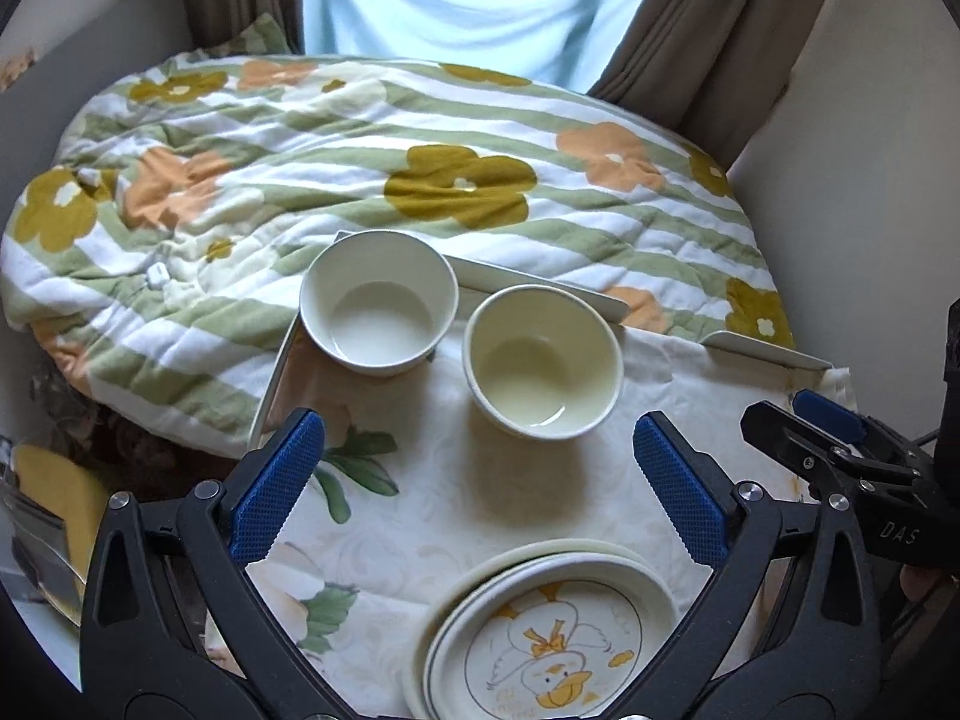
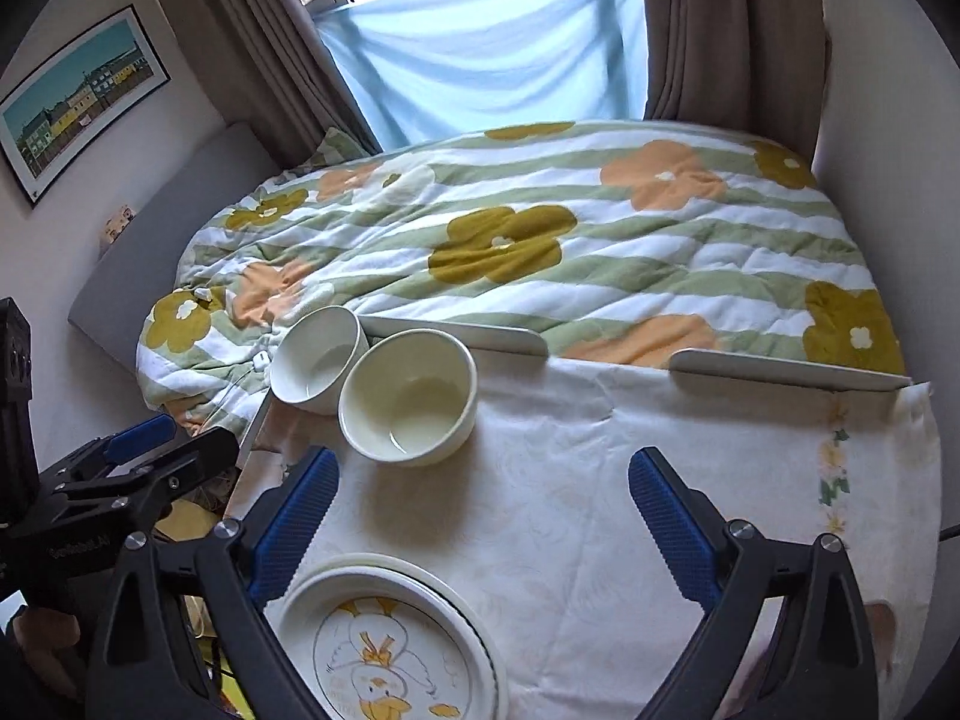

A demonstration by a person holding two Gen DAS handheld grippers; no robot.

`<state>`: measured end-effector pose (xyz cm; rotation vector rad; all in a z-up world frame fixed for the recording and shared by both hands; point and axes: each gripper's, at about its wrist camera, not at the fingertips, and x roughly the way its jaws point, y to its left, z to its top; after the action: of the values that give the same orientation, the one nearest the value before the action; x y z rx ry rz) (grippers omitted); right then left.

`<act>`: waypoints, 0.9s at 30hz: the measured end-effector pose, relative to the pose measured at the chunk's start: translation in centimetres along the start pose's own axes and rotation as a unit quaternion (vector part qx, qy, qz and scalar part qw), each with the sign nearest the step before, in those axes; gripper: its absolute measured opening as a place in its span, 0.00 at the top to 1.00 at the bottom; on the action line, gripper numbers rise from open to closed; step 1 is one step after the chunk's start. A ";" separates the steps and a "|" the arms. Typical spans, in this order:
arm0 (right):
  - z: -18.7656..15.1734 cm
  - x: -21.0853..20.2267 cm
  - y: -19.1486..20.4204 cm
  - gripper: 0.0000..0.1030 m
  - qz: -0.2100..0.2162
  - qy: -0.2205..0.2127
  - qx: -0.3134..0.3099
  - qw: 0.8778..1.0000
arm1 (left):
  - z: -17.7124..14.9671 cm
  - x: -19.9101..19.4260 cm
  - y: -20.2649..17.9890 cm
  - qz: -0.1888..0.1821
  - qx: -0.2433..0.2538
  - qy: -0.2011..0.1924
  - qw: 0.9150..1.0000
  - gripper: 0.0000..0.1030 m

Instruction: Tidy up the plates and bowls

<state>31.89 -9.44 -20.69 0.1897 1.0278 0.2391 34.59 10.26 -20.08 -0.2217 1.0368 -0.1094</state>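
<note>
Plates (image 1: 540, 630) sit stacked and both grippers' jaws stand wide apart, empty — next we judge the two bowls (image 1: 543, 360) need nesting.

Two bowls (image 1: 461, 351) side by side behind stacked plates (image 1: 546, 630) on table (image 1: 690, 396).

Two bowls (image 1: 379, 300) (image 1: 543, 361) — two stacked plates (image 1: 540, 630) — two claws (image 1: 474, 480) (image 2: 483, 516)

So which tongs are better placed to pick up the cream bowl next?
Left, probably. The cream bowl sits nearly centred ahead of the open left tongs; it lies off to the left of the open right tongs.
</note>
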 end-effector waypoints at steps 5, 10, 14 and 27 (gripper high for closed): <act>1.3 5.8 0.8 0.06 0.006 0.039 0.025 0.999 | 1.7 5.1 3.5 -0.023 -0.030 0.045 0.998 0.07; 1.6 9.9 1.1 0.21 -0.005 0.066 0.035 0.997 | 2.2 9.4 3.7 -0.048 -0.027 0.092 0.994 0.29; 1.4 11.4 0.5 0.37 -0.010 0.086 0.047 0.995 | 1.8 11.5 2.5 -0.077 -0.019 0.118 0.990 0.38; 1.1 13.9 -0.4 0.73 0.002 0.114 0.060 0.992 | 1.4 14.6 1.4 -0.081 -0.022 0.133 0.988 0.84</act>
<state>39.82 -5.95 -31.68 0.2788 1.2701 0.2062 43.13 8.98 -31.99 -0.3381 1.2862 -0.2687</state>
